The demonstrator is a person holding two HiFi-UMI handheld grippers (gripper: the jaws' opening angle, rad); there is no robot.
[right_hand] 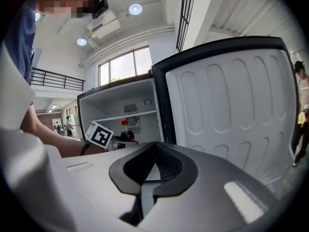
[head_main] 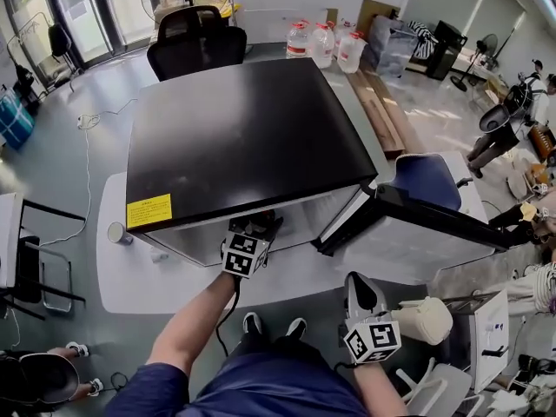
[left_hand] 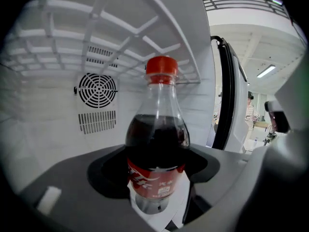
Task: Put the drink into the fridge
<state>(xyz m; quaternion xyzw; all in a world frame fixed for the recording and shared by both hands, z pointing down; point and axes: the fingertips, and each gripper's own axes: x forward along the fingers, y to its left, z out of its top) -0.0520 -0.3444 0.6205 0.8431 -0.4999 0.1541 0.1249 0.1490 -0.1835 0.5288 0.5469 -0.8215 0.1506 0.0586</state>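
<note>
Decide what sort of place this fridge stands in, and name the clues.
Likely an open office or workshop, not a kitchen: an office chair, large water jugs on the floor, and a standing fan.

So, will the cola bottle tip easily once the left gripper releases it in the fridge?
Probably tippy: the cola bottle is tall and narrow. Liquid reaches only its shoulder, so weight sits low, helping. Its smooth plastic might slide in the jaws of the left gripper.
</note>
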